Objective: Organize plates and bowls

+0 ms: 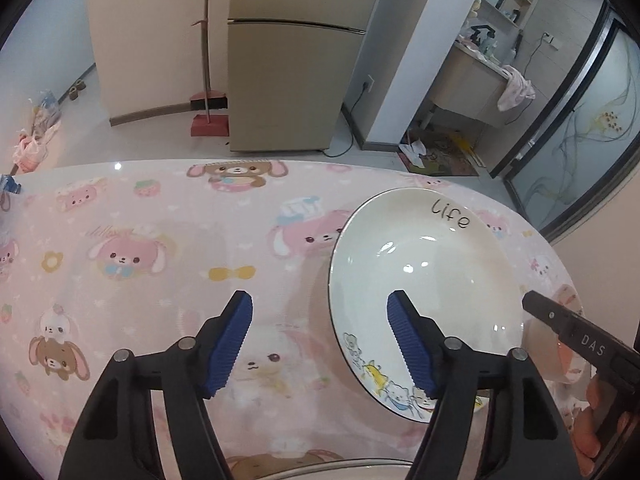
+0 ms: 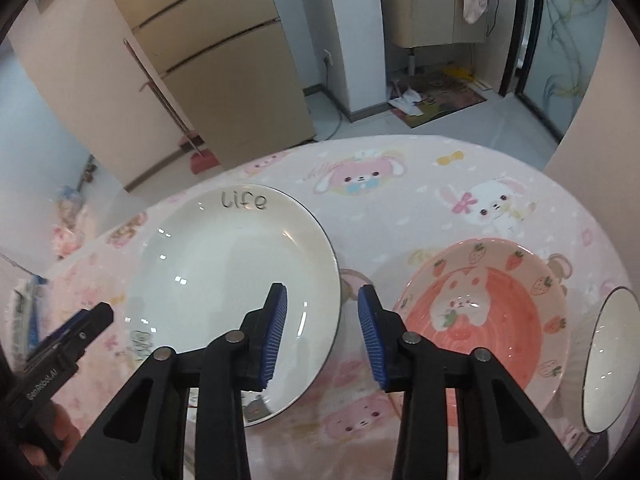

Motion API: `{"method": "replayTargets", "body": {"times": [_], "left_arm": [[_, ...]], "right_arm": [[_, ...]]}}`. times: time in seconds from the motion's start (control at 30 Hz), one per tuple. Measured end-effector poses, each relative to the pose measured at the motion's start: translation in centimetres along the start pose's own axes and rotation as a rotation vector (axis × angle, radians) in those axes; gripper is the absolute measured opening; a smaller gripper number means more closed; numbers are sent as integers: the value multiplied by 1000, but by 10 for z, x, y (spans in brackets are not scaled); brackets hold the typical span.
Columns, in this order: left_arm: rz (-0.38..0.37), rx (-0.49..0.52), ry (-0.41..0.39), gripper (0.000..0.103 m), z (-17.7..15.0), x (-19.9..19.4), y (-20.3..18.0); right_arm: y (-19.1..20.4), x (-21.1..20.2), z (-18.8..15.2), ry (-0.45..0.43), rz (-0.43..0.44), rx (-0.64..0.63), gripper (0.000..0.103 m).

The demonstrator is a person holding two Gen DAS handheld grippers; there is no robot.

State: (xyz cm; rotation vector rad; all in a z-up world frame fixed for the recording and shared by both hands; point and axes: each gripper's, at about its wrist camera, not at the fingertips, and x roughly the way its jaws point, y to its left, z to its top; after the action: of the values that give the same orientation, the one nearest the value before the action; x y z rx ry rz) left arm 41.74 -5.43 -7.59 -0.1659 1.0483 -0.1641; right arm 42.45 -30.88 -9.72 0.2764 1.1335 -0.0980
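Note:
A white plate marked "life" (image 1: 432,264) (image 2: 224,264) lies on the pink cartoon tablecloth. My left gripper (image 1: 320,344) is open, its right finger over the plate's left rim and its left finger over bare cloth. My right gripper (image 2: 322,328) is open around the plate's right rim, left finger over the plate, right finger outside it. A pink strawberry-and-bunny bowl (image 2: 492,312) sits right of the plate; its edge shows in the left wrist view (image 1: 568,344). A white bowl (image 2: 608,360) stands at the far right.
Another white rim (image 1: 320,468) shows at the bottom edge of the left wrist view. The table (image 1: 160,208) ends at a curved far edge. Beyond stand a fridge (image 1: 296,80), a broom with dustpan (image 1: 208,112) and a sink cabinet (image 2: 432,16).

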Motion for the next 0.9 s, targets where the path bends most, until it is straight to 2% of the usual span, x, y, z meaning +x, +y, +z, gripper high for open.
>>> {"method": "replayTargets", "body": {"times": [0.03, 0.1, 0.13, 0.17, 0.27, 0.37, 0.43, 0.5, 0.67, 0.73, 0.77, 0.8, 0.9], "left_arm": [[-2, -2, 2, 71, 0, 1, 0], [-7, -8, 13, 62, -1, 4, 1], [-5, -6, 19, 59, -1, 6, 1], [-2, -1, 22, 55, -2, 7, 1], [22, 11, 32, 51, -4, 12, 0], [-4, 9, 58, 45, -5, 21, 1], [-26, 4, 85, 37, -6, 29, 1], [-34, 4, 100, 34, -8, 34, 0], [-43, -5, 96, 29, -9, 33, -1], [-49, -13, 99, 25, -10, 33, -1], [-64, -1, 98, 17, -10, 32, -2], [-69, 6, 99, 13, -10, 30, -4], [-32, 29, 86, 13, -11, 28, -10]], "right_arm": [[0, 3, 0, 12, 5, 5, 31], [0, 10, -1, 29, -7, 21, 30], [1, 13, -2, 44, -12, 32, 26], [1, 14, -3, 42, -22, 41, 26], [3, 14, -4, 49, -42, 57, 26], [7, 16, -4, 39, -61, 38, 25], [9, 17, -4, 45, -68, 27, 25], [6, 16, -3, 68, -46, 34, 25], [-16, 12, 1, 86, 98, 107, 23], [-13, 13, 1, 110, 88, 80, 23], [-12, 13, 1, 113, 87, 75, 23], [-12, 13, 1, 116, 96, 83, 24], [-10, 14, 1, 115, 86, 89, 25]]}}
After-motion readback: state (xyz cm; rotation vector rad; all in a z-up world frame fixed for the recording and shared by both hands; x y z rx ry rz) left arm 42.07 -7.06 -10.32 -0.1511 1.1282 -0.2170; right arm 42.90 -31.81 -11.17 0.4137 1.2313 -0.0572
